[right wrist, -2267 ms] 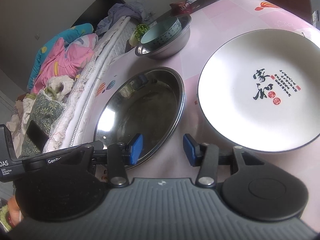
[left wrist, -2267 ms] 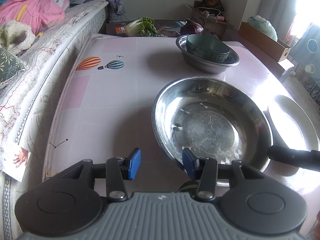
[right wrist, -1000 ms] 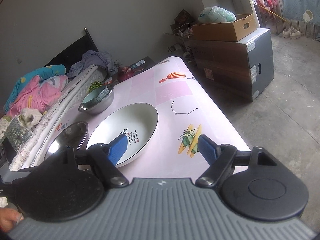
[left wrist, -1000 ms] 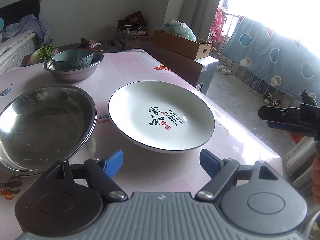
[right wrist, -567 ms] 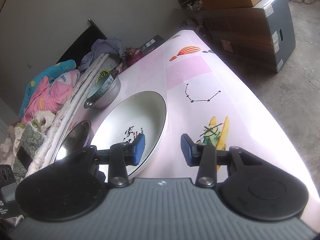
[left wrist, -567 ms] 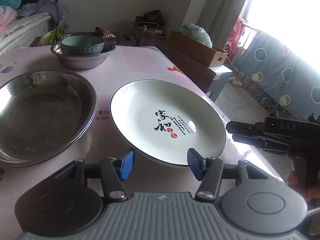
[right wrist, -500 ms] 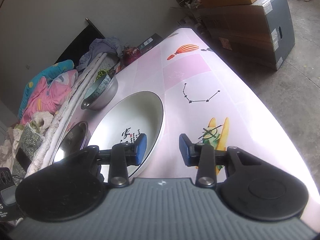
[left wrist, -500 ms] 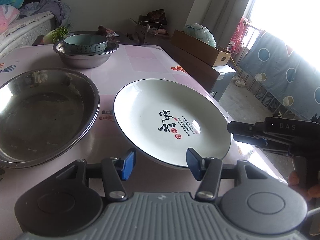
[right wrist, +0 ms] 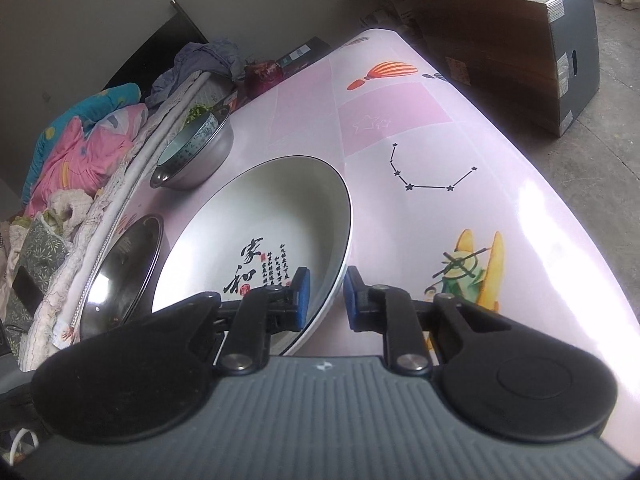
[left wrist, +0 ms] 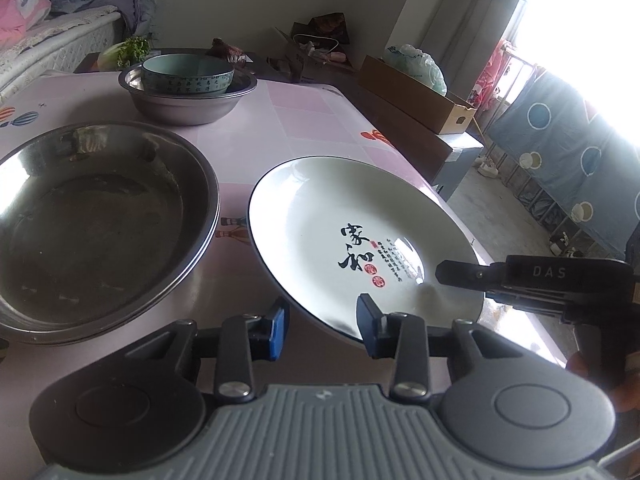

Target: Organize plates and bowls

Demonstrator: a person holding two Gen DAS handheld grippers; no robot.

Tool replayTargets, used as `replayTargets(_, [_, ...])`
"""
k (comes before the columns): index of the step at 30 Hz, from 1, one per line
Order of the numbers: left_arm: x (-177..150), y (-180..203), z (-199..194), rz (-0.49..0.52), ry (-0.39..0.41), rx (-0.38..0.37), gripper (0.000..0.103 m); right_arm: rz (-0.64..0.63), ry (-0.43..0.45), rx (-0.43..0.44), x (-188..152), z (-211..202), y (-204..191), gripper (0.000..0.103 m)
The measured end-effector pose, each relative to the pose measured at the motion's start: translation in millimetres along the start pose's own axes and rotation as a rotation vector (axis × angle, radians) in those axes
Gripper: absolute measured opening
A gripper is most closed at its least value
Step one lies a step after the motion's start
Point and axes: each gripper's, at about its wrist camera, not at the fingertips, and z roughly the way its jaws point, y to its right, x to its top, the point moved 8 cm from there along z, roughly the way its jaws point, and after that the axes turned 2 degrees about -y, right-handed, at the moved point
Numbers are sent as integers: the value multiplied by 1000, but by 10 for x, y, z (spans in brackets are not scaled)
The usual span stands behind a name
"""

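A large white plate with black calligraphy (left wrist: 352,232) (right wrist: 260,224) lies on the pink table. My right gripper (right wrist: 324,294) straddles its near right rim, one blue pad inside the plate and one outside, with a small gap still around the rim. It shows from the side in the left wrist view (left wrist: 452,274), over the plate's right edge. My left gripper (left wrist: 322,322) is open, its jaws on either side of the plate's near rim. A wide steel basin (left wrist: 96,216) (right wrist: 120,268) sits left of the plate.
At the back a green ceramic bowl (left wrist: 188,74) sits inside a smaller steel bowl (left wrist: 188,106) (right wrist: 204,152). A bed with bedding (right wrist: 76,148) runs along the table's left side. Cardboard boxes (left wrist: 416,96) stand on the floor to the right. The table edge (right wrist: 580,236) is close on the right.
Both grippers have moved in on the white plate and narrowed. The right gripper's pads now sit on either side of the plate's rim; the left gripper has reached its near edge.
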Motion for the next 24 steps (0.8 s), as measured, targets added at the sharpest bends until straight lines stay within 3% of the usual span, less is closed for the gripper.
replayTargets(8, [-132,-71,-168,36,-36,-43,36,20,-51,-9,-335,-217,-147,18])
replayTargets(18, [-487,-280,-603,86,-101,-132,35,111,-65,20,-1049,-611,-453,20])
replayTargets(24, [-632,-474,-798,15,-127,-217,35,144,-67,36,-1355,-765,-604,21])
